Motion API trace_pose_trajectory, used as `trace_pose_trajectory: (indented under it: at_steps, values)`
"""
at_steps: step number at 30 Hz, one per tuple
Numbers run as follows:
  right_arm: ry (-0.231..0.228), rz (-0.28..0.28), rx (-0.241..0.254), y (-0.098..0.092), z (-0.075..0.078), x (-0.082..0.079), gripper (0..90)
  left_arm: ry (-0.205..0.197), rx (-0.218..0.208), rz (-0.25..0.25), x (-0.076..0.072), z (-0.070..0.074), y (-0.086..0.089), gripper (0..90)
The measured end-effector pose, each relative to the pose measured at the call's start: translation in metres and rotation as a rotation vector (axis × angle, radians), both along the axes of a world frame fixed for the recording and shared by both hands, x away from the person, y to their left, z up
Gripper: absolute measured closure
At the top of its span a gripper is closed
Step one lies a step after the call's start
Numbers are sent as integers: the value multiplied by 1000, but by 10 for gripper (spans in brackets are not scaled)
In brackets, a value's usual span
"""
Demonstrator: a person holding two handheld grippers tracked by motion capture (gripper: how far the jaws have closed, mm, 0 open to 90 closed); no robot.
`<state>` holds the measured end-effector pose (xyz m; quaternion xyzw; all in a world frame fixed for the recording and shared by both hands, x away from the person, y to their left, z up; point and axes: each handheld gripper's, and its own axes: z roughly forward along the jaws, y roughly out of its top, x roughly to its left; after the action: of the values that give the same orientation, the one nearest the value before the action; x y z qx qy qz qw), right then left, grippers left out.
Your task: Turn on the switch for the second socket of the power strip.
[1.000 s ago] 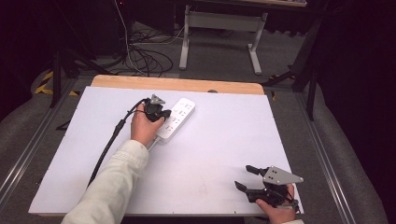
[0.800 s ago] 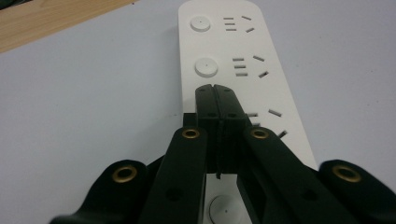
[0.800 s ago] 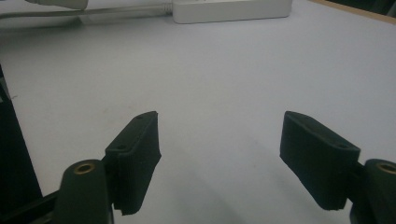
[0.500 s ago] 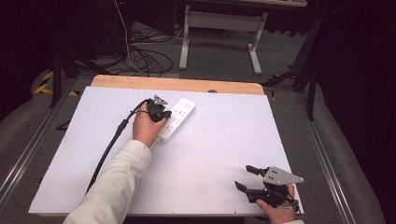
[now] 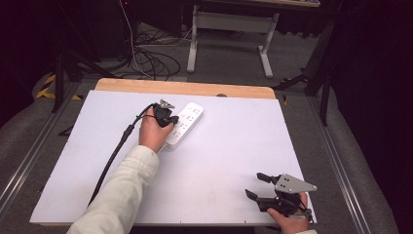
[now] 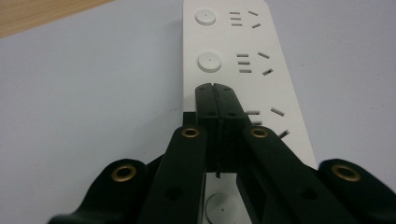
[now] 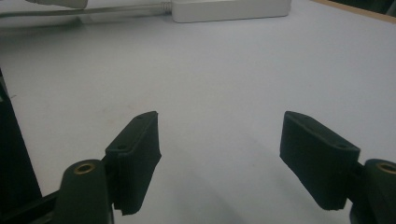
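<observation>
The left tongs (image 6: 215, 88), pressed together, bear on the power strip (image 6: 261, 70) mid-frame; it could skid across the counter (image 5: 234, 146). Right tongs (image 7: 219, 154) gape idle.

My work surface is a white table (image 5: 204, 170) with a wooden strip (image 5: 185, 88) along its far edge. Metal rails (image 5: 343, 161) flank both sides. Beyond the table, I see a grey floor (image 5: 229, 63), a tangle of dark cables (image 5: 151, 58), and a white-legged stand (image 5: 231, 29) near the dark background.
</observation>
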<state>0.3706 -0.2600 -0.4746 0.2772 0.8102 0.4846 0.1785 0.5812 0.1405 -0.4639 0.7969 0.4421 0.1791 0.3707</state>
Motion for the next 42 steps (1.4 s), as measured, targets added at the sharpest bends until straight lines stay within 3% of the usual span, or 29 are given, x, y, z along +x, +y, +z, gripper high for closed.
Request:
trace_pose_trajectory:
  at_steps: [9, 15, 17, 20, 22, 24, 26, 27, 29, 34, 42]
  values:
    - [1, -2, 4, -1, 0, 0, 293, -14, 4, 14, 0, -2, -2, 900]
    - [4, 0, 2, -1, 0, 0, 293, 4, -8, 20, 1, -1, -2, 900]
    - [5, -1, 5, -2, 0, 0, 293, 11, 15, 24, 0, 0, -5, 900]
    - [5, -1, 5, -2, -1, -1, 293, -14, 59, 19, -2, 0, -8, 900]
    - [3, 0, 5, -2, 0, -1, 293, -11, 59, 17, -2, 1, -9, 900]
    - [2, -4, 6, -2, 0, -2, 292, -9, 100, 16, -2, 5, -7, 900]
    - [0, -6, 6, -3, 0, -2, 293, 12, 86, 22, -4, 9, -4, 870]
    - [0, -6, 7, -2, 0, -2, 293, 20, 79, 26, -5, 11, -3, 779]
    - [1, -5, 5, -1, 0, -1, 293, 17, 81, 12, -7, 15, -1, 709]
    - [0, -2, 5, -1, 0, -1, 293, -5, 28, -19, -18, 32, -1, 648]
    - [-1, -3, 2, -1, 0, -1, 293, -23, 11, -53, -29, 43, -5, 578]
